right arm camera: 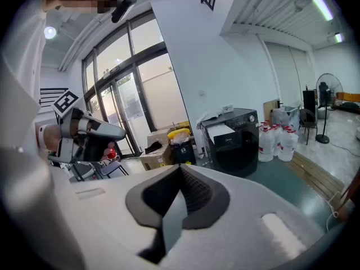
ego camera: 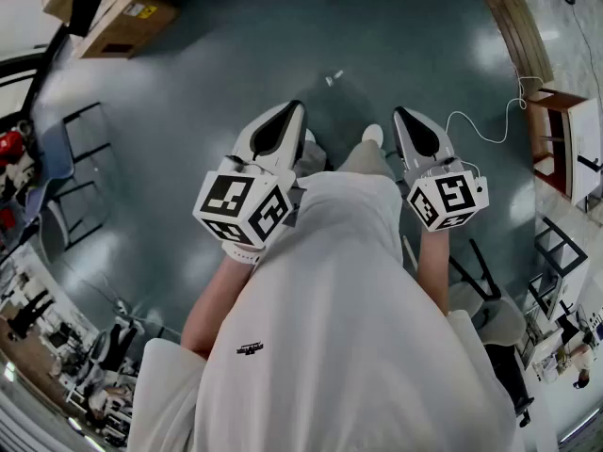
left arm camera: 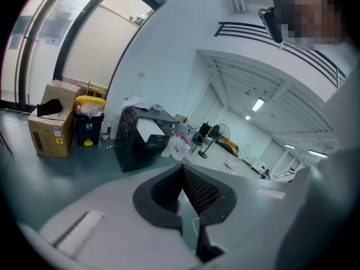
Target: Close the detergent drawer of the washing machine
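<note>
Presently neither claw is at the task's thing. In the head view, the left claw (ego camera: 287, 111) and the right claw (ego camera: 407, 116) are held out over the grey floor (ego camera: 188, 139), in front of the person's white shirt (ego camera: 330, 328), one to each side of it and well apart.

Left claw (left arm camera: 181, 170): in the left gripper view the jaws meet at the tips. It is closed, with nothing between them.

Right claw (right arm camera: 180, 170): in the right gripper view the jaws also meet at the tips. It is closed and empty.

The washing machine (right arm camera: 236, 142) is black and stands on the floor at its edge against the white wall, well apart from both claws. It also appears in the left gripper view (left arm camera: 138, 142). A pale patch shows at the upper left of its front. Whether the detergent drawer is out or in cannot be told at this range.

Beside the machine, along the same floor edge:
- a dark bin (right arm camera: 181, 148) with yellow contents
- a cardboard box (left arm camera: 50, 131) next to the bin
- a group of white jugs (right arm camera: 275, 139) on the machine's other side
- a standing fan (right arm camera: 325, 103) farther off

A white cable (ego camera: 490, 125) trails across the floor toward a wooden cabinet (ego camera: 556, 139) at the floor's right edge.
</note>
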A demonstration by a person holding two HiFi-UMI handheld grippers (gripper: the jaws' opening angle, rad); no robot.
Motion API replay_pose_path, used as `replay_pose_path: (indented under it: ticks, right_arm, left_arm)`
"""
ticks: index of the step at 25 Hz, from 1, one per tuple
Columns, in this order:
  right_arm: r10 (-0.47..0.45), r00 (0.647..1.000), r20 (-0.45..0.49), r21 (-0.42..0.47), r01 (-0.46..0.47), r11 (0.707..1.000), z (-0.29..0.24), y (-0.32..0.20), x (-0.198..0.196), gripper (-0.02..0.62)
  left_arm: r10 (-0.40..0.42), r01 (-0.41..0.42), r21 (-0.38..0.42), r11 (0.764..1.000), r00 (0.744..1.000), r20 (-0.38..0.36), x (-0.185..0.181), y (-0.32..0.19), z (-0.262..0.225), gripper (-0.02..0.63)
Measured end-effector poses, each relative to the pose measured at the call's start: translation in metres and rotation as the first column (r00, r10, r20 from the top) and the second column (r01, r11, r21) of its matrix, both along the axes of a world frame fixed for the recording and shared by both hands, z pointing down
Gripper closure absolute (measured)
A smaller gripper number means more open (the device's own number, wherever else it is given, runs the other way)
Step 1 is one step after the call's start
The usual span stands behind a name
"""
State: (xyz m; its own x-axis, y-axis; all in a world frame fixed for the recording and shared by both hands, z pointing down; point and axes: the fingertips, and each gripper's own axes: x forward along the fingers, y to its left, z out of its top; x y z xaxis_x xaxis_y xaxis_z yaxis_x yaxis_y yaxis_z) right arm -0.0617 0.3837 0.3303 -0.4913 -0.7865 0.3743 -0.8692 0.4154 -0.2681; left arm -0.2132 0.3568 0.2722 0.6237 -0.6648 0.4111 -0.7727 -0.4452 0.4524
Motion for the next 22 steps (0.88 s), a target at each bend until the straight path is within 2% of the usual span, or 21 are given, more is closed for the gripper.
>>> replay_pose_path:
  ticks: [5, 9, 12, 15, 22]
  right_arm:
    - [-0.03, 0.999, -0.033, 0.039, 0.031, 0.999, -0.029, 0.04, 0.023, 0.594]
    - [-0.047, 0.995, -0.093, 0.093, 0.056, 0.994, -0.05, 0.061, 0.068, 0.594]
    - [0.005, 0.999, -0.053, 0.125, 0.002, 0.992, -0.058, 0.068, 0.11, 0.594]
    - [0.013, 1.0, -0.022, 0.144, -0.01, 0.99, -0.063, 0.072, 0.133, 0.594]
    - [-0.097, 0.994, 0.053, 0.164, 0.087, 0.983, -0.059, 0.082, 0.155, 0.594]
  left_arm:
    - [0.052, -0.052, 0.008, 0.999, 0.999, 0.012, 0.05, 0.024, -0.006, 0.591]
    - [0.084, -0.084, 0.014, 0.996, 0.996, -0.001, 0.107, 0.047, -0.013, 0.591]
    - [0.1, -0.1, 0.042, 0.994, 0.995, 0.009, 0.144, 0.059, -0.017, 0.591]
    - [0.097, -0.098, 0.051, 0.994, 0.995, 0.019, 0.165, 0.07, -0.017, 0.591]
    - [0.011, -0.014, 0.093, 0.996, 0.999, 0.033, 0.205, 0.096, -0.022, 0.591]
